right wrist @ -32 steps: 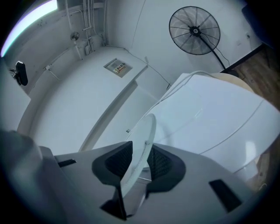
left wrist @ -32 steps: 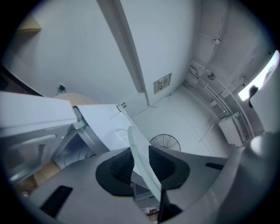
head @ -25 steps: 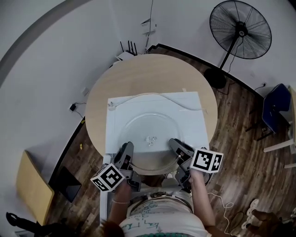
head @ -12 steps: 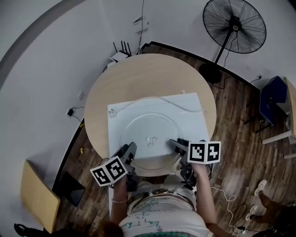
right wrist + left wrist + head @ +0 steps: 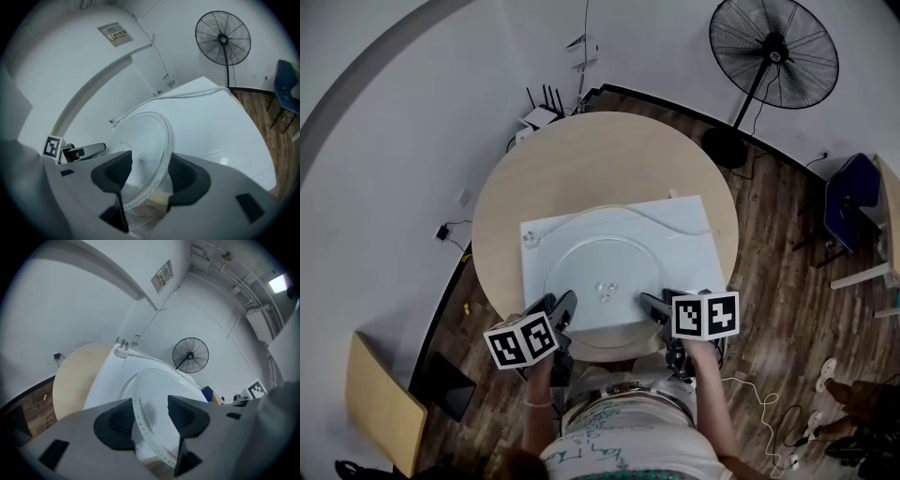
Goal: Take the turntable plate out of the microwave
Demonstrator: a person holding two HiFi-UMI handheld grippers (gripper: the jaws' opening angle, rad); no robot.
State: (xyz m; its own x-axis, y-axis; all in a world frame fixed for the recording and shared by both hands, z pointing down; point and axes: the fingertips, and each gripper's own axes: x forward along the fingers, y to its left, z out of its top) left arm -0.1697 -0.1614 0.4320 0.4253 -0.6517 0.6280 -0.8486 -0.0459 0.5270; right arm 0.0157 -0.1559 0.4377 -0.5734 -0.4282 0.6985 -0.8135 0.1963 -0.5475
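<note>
Left claw (image 5: 151,414) and right claw (image 5: 149,174) have just been opening, now wide, plate (image 5: 602,272) rim loose between each atop the microwave (image 5: 689,220); best withdrawn straight back, clear of the rim.

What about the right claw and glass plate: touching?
Cannot tell. In the right gripper view the glass plate's rim runs between the right gripper's jaws, which have just been opening: clear of one pad, hard against the other.
</note>
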